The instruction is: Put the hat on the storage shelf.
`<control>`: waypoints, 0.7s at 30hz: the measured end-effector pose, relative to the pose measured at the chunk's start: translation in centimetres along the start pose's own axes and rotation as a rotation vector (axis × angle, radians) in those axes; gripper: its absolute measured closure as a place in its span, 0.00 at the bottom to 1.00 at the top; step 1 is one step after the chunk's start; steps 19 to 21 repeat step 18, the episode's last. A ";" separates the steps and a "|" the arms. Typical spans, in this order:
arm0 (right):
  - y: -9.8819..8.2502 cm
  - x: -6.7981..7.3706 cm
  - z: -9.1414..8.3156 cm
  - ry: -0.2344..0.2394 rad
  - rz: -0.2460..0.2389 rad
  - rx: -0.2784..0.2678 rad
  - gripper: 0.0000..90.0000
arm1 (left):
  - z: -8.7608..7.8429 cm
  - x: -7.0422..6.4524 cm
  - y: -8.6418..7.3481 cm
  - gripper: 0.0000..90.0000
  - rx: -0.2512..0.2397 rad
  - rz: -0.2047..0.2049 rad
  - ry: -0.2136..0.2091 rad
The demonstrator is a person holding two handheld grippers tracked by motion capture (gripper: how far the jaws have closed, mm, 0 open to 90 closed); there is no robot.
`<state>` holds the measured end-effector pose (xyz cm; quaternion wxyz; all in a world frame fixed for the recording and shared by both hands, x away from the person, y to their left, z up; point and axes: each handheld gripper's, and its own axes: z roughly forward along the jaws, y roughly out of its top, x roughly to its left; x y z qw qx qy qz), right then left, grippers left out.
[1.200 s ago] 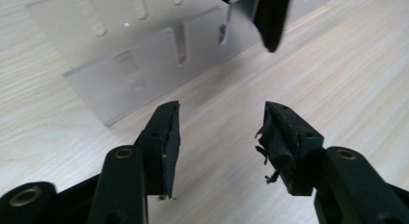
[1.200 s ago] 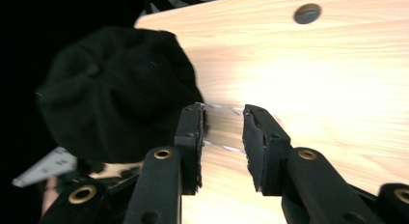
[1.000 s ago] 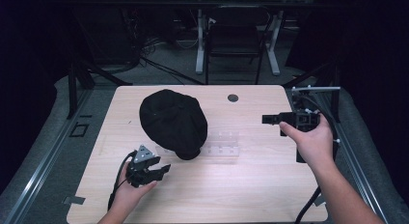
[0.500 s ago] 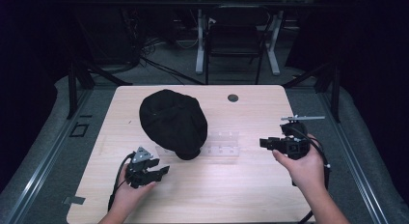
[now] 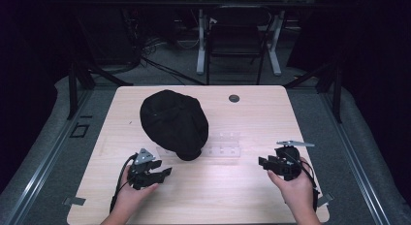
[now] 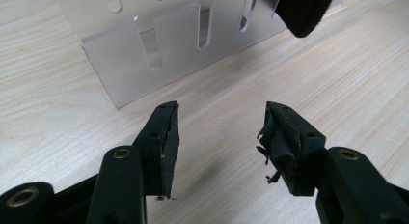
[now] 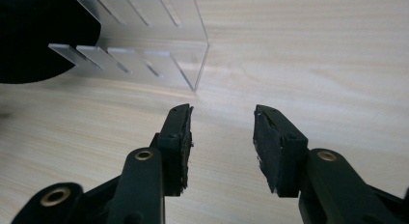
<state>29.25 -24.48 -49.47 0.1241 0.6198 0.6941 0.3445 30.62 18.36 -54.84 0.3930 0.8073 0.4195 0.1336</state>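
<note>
A black cap (image 5: 174,123) lies on the wooden table (image 5: 218,196), draped over the left end of a clear slotted acrylic rack (image 5: 225,145). My left gripper (image 5: 167,170) rests low near the front left, jaws open and empty, pointing at the rack (image 6: 159,40) and the cap's edge (image 6: 304,11). My right gripper (image 5: 262,161) sits low at the front right, pointing left toward the rack (image 7: 144,50) and cap (image 7: 38,40). Its jaws have just been opening and stand open with bare wood between them. In each gripper's own view, the left gripper (image 6: 219,113) and the right gripper (image 7: 222,113) show worn black pads.
A small dark round grommet (image 5: 234,97) sits in the tabletop near the far edge. Beyond the table stand a dark chair (image 5: 235,45) and white desk legs (image 5: 200,40). Black frame posts (image 5: 72,84) flank the table on grey floor.
My right hand has come down from beside the table's right edge to just above the wood at the front right, jaws spreading wider. The left hand has stayed put.
</note>
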 end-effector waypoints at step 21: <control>-3.7 -1.6 2.4 -0.009 -0.098 -0.069 0.60 | 0.4 -0.8 0.3 0.52 -0.029 0.021 -0.011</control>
